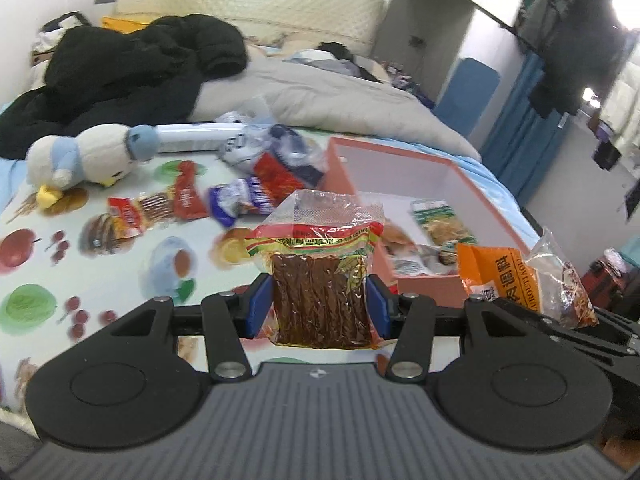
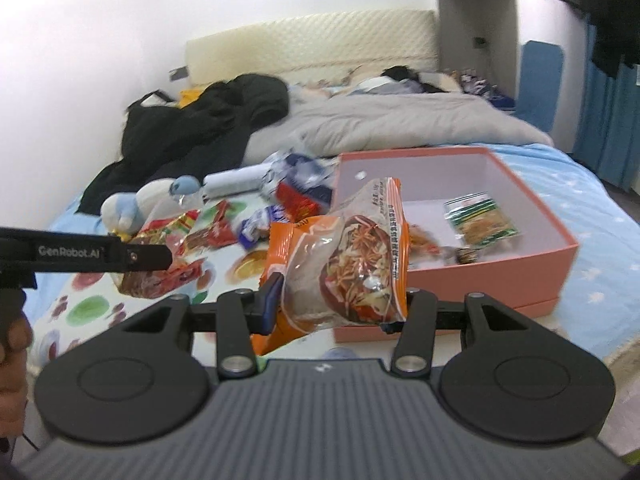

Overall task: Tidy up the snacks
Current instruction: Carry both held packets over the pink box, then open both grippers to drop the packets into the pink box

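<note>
Bedroom, bed (image 2: 580, 184) w/ fruit-print cloth (image 1: 120, 280), snacks strewn on it. Left tongs (image 1: 319, 304) tilted down, clenched on brown-strip snack pack (image 1: 320, 300), held above cloth just beside pink box (image 1: 400, 168). Right tongs (image 2: 340, 300) angled down too, gripping orange snack bag (image 2: 344, 264) near box's front-left corner. Green packet (image 2: 480, 220) lying inside box. Plush penguin (image 1: 80, 156) further back on cloth.
</note>
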A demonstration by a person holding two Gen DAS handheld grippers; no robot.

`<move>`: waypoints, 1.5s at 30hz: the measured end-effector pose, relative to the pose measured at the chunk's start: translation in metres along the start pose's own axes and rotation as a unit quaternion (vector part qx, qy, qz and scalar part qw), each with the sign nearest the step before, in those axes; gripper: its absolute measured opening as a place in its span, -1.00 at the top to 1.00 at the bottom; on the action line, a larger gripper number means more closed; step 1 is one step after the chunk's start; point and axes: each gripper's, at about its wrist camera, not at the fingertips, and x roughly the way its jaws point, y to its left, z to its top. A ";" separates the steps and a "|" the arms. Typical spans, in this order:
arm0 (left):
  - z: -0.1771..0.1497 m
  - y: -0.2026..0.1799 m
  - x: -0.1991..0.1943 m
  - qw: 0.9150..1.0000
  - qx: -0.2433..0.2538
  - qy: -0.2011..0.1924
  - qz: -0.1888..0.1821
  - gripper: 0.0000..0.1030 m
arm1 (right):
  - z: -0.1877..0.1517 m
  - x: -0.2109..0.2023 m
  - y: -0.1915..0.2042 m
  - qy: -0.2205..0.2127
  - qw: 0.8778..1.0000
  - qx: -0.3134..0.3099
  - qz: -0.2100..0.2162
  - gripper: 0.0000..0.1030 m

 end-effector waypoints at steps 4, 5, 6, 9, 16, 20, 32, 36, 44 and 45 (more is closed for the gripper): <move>0.003 -0.021 0.008 1.000 0.009 0.007 -0.024 -0.09 | 0.002 -0.014 -0.013 -0.007 1.000 0.011 -0.018 0.04; 0.004 -0.026 0.011 0.999 0.013 0.010 -0.028 -0.09 | 0.003 -0.016 -0.016 -0.008 1.000 0.013 -0.021 0.04; 0.006 -0.030 0.014 0.999 0.016 0.013 -0.030 -0.09 | 0.005 -0.018 -0.019 -0.009 0.999 0.018 -0.025 0.04; 0.012 -0.040 0.027 0.999 0.019 0.022 -0.038 -0.09 | 0.008 -0.016 -0.027 -0.010 0.999 0.027 -0.032 0.04; 0.039 -0.056 0.072 0.998 0.021 0.039 -0.042 -0.09 | 0.020 0.012 -0.050 0.005 0.999 0.041 -0.035 0.04; 0.061 -0.067 0.111 0.997 0.024 0.050 -0.047 -0.09 | 0.034 0.036 -0.067 0.010 0.998 0.047 -0.033 0.04; 0.100 -0.098 0.237 0.992 0.040 0.100 -0.060 -0.09 | 0.055 0.133 -0.121 0.051 0.996 0.056 -0.040 0.04; 0.101 -0.103 0.265 0.990 0.053 0.115 -0.062 -0.10 | 0.054 0.161 -0.135 0.065 0.995 0.066 -0.037 0.04; 0.099 -0.110 0.283 0.987 0.064 0.134 -0.057 -0.25 | 0.054 0.184 -0.147 0.073 0.995 0.068 -0.030 0.02; 0.098 -0.110 0.282 0.987 0.065 0.138 -0.055 -0.30 | 0.053 0.184 -0.148 0.075 0.994 0.072 -0.027 0.01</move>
